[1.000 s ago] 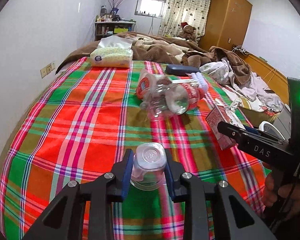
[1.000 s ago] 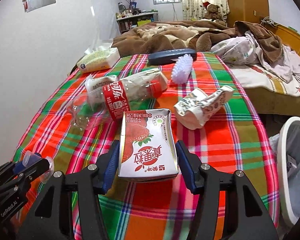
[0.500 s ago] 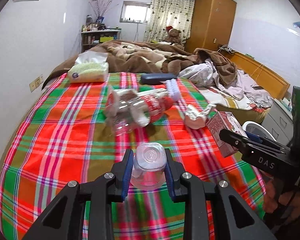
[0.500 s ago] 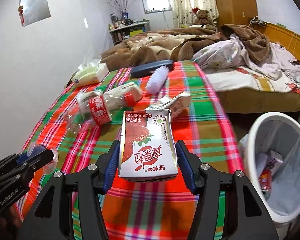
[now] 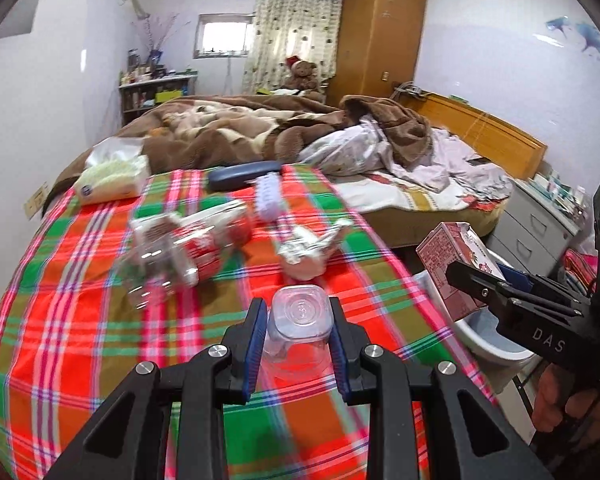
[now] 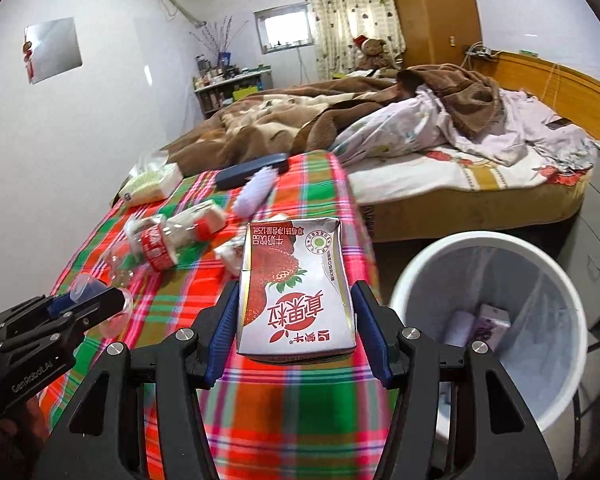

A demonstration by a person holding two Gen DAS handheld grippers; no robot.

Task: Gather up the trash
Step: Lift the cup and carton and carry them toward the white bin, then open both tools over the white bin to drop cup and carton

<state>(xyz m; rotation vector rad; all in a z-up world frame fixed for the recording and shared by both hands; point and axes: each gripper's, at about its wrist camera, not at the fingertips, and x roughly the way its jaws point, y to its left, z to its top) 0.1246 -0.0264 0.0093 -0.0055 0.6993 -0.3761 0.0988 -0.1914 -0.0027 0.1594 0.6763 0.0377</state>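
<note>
Left gripper (image 5: 299,334) clamps a clear plastic cup (image 5: 300,322); right gripper (image 6: 296,330) grips a strawberry milk carton (image 6: 296,286) marked 125mL.

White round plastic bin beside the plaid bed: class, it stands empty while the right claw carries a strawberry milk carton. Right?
Not quite. The right wrist view shows the white round plastic bin already holding trash; the right claw does carry the strawberry milk carton.
</note>
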